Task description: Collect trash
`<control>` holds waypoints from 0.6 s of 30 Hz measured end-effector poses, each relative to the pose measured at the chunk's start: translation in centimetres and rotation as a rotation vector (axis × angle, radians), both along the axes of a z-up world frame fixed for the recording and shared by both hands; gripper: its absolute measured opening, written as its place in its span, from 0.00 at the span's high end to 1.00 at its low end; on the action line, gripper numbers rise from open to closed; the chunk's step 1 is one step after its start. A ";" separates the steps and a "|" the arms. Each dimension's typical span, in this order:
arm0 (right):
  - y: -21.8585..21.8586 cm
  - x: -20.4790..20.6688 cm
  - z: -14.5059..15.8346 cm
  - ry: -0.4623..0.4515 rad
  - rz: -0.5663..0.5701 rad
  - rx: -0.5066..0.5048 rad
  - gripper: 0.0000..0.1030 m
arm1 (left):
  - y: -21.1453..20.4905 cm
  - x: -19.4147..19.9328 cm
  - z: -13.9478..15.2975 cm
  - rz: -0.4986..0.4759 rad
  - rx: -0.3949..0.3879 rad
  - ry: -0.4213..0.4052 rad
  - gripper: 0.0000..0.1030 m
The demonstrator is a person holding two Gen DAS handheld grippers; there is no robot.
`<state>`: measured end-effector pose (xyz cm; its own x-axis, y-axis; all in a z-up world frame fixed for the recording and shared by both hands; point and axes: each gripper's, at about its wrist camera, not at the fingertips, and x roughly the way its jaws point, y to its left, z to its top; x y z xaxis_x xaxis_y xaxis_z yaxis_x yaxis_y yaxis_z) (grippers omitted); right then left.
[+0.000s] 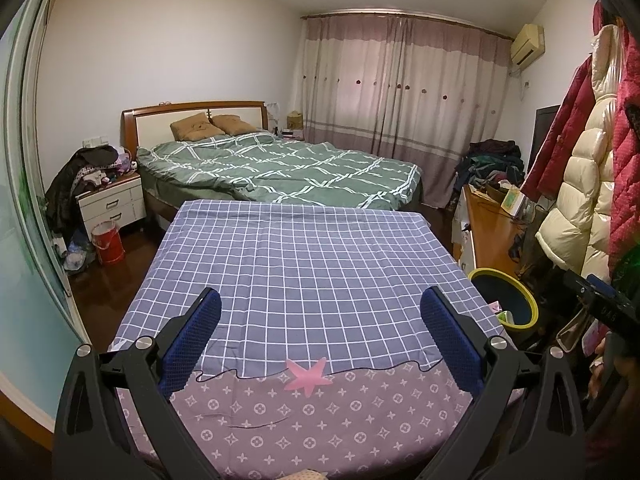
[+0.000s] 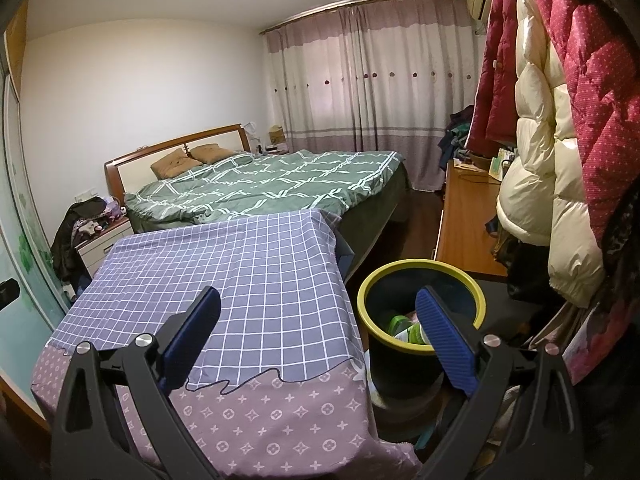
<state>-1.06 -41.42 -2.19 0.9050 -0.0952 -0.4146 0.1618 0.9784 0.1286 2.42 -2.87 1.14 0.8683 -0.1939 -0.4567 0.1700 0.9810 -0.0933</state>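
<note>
The left tool (image 1: 320,334) hovers with its jaws spread wide and nothing between them, above the table (image 1: 304,264) draped in a checked cloth. The right tool (image 2: 318,336) is likewise wide open and unladen, over the table's right edge. Just beside the table stands the yellow-rimmed trash bin (image 2: 420,272), with green-and-white trash (image 2: 406,326) inside. Farther back lies the bed (image 1: 280,168).

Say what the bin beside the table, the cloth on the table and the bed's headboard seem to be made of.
Bin: probably plastic; smooth dark wall, moulded yellow rim.
Cloth: woven fabric, likely cotton; matte, creased, hanging limp over the table edge.
Headboard: glossy varnished wood frame; the pale inset panel could be padded or painted.
</note>
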 end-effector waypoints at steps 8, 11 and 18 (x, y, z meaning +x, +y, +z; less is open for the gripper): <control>-0.1 0.1 -0.1 0.002 0.001 0.001 0.10 | -0.2 0.1 -0.3 0.002 0.007 0.007 0.05; 0.0 0.2 -0.2 0.006 0.001 0.001 0.10 | -0.4 0.2 -0.4 0.000 0.006 0.012 0.05; 0.1 0.6 -0.5 0.017 0.003 0.003 0.10 | -0.2 0.9 -0.9 -0.005 -0.014 0.033 0.05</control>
<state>-0.49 -41.37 -2.69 0.8982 -0.0915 -0.4300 0.1613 0.9785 0.1287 3.32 -3.05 0.26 0.8515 -0.2050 -0.4826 0.1720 0.9787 -0.1123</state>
